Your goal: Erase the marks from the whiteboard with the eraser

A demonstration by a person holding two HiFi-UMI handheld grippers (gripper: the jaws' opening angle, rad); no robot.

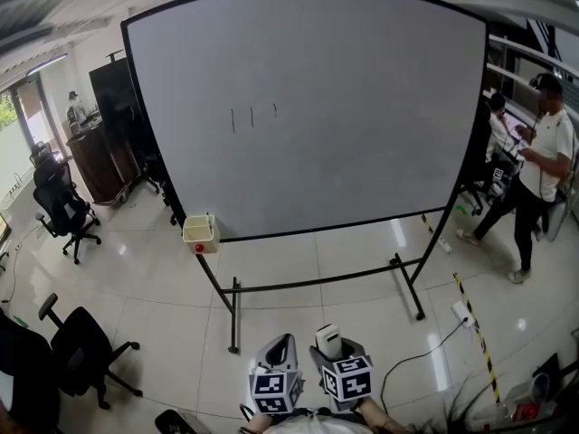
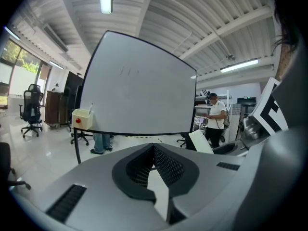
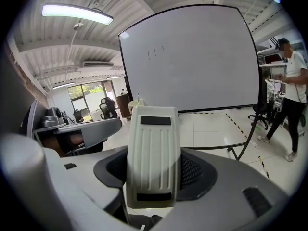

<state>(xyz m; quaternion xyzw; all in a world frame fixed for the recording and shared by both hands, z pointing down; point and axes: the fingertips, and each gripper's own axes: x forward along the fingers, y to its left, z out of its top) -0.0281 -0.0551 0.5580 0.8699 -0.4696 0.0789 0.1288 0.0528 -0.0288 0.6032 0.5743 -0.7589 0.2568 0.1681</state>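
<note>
A large whiteboard (image 1: 344,116) on a wheeled stand faces me some way off, with a few short dark marks (image 1: 251,117) left of its middle. The marks also show in the left gripper view (image 2: 129,71) and the right gripper view (image 3: 155,53). My right gripper (image 1: 331,344) is shut on a white ribbed eraser (image 3: 153,153), held upright close to my body. Beside it my left gripper (image 1: 282,349) is shut, with nothing between its dark pads (image 2: 166,166). Both grippers are low at the frame's bottom, well short of the board.
A small cream box (image 1: 200,232) hangs at the left end of the board's ledge. The stand's feet (image 1: 233,319) reach toward me. Black office chairs (image 1: 65,208) stand at left. At right stands a person (image 1: 538,179), with a cable and power strip (image 1: 463,313) on the floor.
</note>
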